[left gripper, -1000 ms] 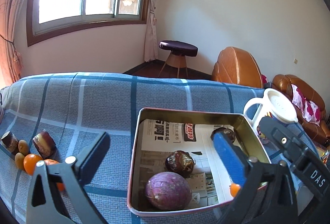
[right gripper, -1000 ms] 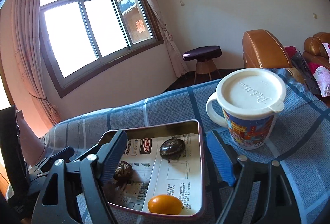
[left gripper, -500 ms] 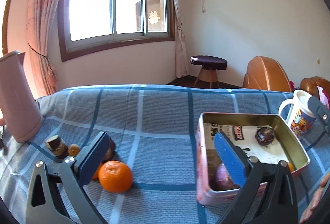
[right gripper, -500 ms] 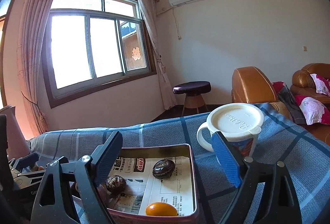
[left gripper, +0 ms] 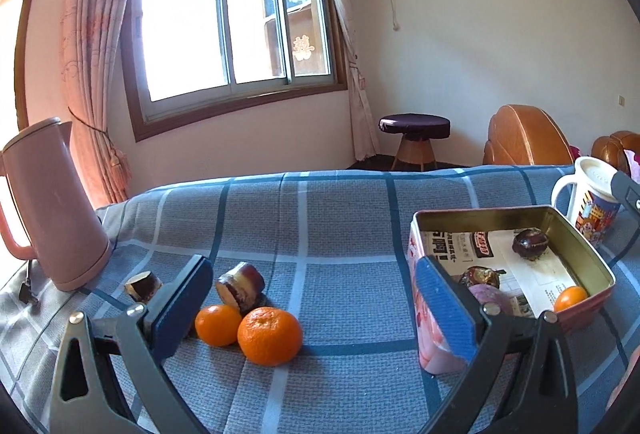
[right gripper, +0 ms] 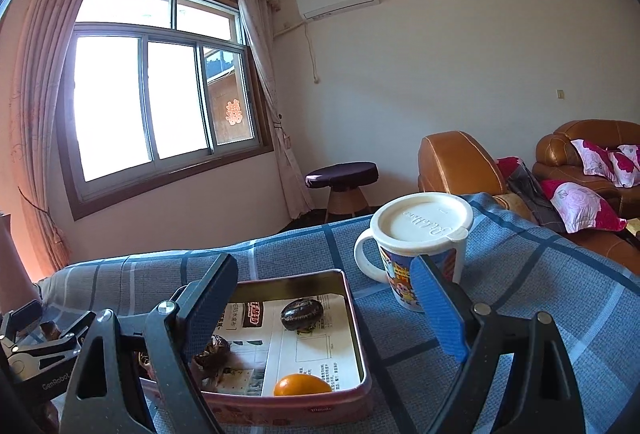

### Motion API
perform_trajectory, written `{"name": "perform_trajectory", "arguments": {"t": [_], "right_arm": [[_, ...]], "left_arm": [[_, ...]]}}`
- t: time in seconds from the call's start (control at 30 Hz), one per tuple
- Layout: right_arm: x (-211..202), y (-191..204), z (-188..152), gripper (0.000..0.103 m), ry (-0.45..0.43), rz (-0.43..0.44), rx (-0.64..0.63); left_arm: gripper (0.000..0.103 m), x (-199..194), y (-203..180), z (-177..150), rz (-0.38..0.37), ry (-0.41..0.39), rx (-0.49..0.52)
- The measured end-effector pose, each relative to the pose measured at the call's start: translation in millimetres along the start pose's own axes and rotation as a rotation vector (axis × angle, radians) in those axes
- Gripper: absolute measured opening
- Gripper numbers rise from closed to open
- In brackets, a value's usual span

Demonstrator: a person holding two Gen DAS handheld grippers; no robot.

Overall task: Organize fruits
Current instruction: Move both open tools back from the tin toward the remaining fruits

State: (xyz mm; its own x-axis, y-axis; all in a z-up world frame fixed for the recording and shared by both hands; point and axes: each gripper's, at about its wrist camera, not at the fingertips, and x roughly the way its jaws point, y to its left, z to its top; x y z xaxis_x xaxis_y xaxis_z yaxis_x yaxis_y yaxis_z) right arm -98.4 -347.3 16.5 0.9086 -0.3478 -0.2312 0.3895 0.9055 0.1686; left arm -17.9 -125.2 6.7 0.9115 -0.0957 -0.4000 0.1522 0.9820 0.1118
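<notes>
On the blue plaid cloth [left gripper: 340,218] that covers the counter, between your left gripper [left gripper: 316,304] and the tin box [left gripper: 576,234], two mandarins lie touching: the larger mandarin [left gripper: 270,335] nearer you, the smaller mandarin [left gripper: 217,324] just behind its left side. Your left jaws stand wide open and hold nothing, and your right gripper [right gripper: 326,312], hovering over the tin's near edge, is equally wide and empty. Judge the mandarins light, round and soft-skinned; they will likely roll on a nudge and bruise under a hard squeeze, so take the larger one across its widest middle with the pads flat on both sides. A cut, purple-skinned chunk [left gripper: 241,287] leans just behind them, and a second chunk [left gripper: 143,285] sits beside the pink jug [left gripper: 52,206]; those look firmer, with flat faces that should seat well. Inside the tin, on printed paper, you already have dark round fruits [left gripper: 529,242], a purple one and a small orange one [left gripper: 571,298]. The woven cloth gives grip but may drag. A lidded mug [right gripper: 420,246] stands just beyond the tin; window, stool and leather armchairs lie farther back.
</notes>
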Motion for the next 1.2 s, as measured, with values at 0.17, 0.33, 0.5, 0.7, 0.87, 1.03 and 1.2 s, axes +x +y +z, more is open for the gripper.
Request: {"name": "perform_trajectory", "arguments": {"t": [0.17, 0.33, 0.5, 0.7, 0.87, 1.03, 1.2], "right_arm": [[-8.6, 3.1, -4.0, 0.089, 0.011, -0.023, 0.015], [-13.7, 12.0, -8.0, 0.089, 0.026, -0.034, 0.028], [-17.0, 30.4, -13.0, 0.089, 0.043, -0.019, 0.031], [-19.6, 61.6, -20.6, 0.089, 0.055, 0.024, 0.013], [-19.5, 94.1, -27.4, 0.089, 0.071, 0.073, -0.016], [-17.2, 127.5, -34.2, 0.089, 0.093, 0.126, -0.047], [-14.4, 160.3, -42.4, 0.089, 0.122, 0.186, -0.101]], "left_arm": [[0.103, -11.1, -2.5, -1.6, -0.035, -0.022, 0.058], [0.103, -8.0, 15.4, -2.7, -0.038, 0.004, 0.032], [0.103, -3.1, 36.6, -5.4, -0.018, 0.018, 0.036], [0.103, 4.6, 66.4, -6.8, 0.009, 0.030, 0.038], [0.103, 12.3, 100.6, -9.0, 0.035, 0.053, -0.014], [0.103, 21.2, 135.9, -12.9, 0.052, 0.082, -0.070], [0.103, 30.5, 170.5, -17.2, 0.098, 0.113, -0.109]]}}
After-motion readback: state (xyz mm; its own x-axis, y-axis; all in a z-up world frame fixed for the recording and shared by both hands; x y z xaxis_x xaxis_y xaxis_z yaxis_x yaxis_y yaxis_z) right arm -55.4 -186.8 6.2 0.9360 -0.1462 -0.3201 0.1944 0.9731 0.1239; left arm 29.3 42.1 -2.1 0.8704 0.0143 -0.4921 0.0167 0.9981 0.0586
